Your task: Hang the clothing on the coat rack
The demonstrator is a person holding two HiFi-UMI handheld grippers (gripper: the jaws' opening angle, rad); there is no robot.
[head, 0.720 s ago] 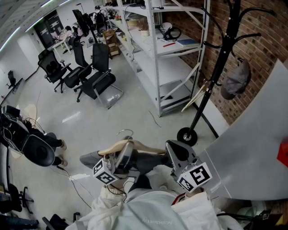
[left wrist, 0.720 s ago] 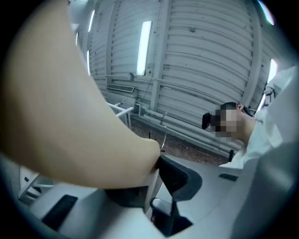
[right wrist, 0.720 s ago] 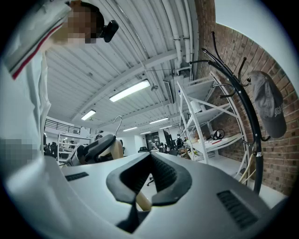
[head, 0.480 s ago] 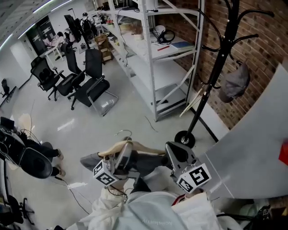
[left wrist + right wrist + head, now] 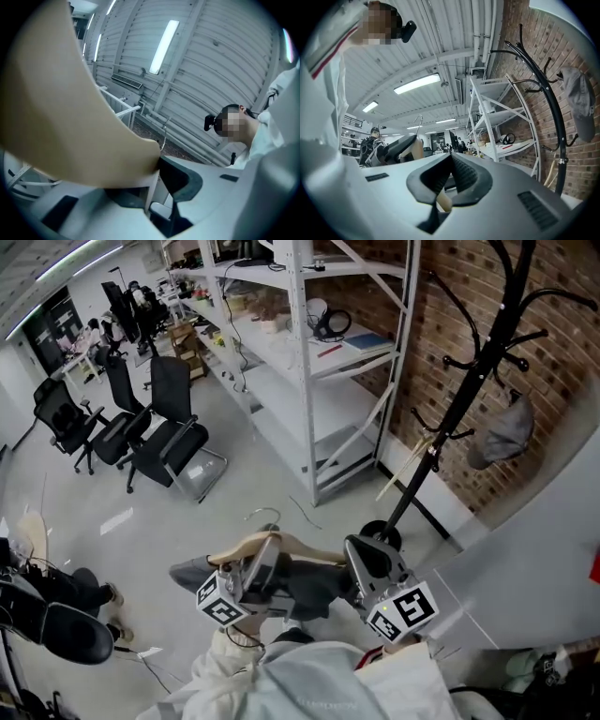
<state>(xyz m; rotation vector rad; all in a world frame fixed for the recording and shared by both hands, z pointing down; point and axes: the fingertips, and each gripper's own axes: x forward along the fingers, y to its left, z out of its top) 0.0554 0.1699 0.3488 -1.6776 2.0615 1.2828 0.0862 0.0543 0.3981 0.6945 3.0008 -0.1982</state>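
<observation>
A wooden hanger [image 5: 281, 545] with a wire hook [image 5: 265, 515] carries a dark grey garment [image 5: 309, 585] in front of my chest. My left gripper [image 5: 261, 561] is shut on the hanger's left arm. In the left gripper view that tan arm [image 5: 61, 112] fills the left side and runs into the gripper [image 5: 157, 161]. My right gripper [image 5: 361, 557] is shut on the hanger's right end, and a tan tip [image 5: 443, 201] shows below its closed gripper [image 5: 451, 157]. The black coat rack [image 5: 469, 381] stands just beyond by the brick wall, with a grey cap [image 5: 506, 432] on one hook.
White metal shelving [image 5: 309, 362] stands left of the rack, along the brick wall [image 5: 441, 324]. Black office chairs [image 5: 159, 437] stand on the floor at the left. A grey panel [image 5: 534, 559] slants across the right side. The rack's round base [image 5: 380, 532] is close behind the hanger.
The view has moved toward the rack: its base now sits right behind the hanger, and the chairs have slid left. Both grippers hold the hanger as before.
</observation>
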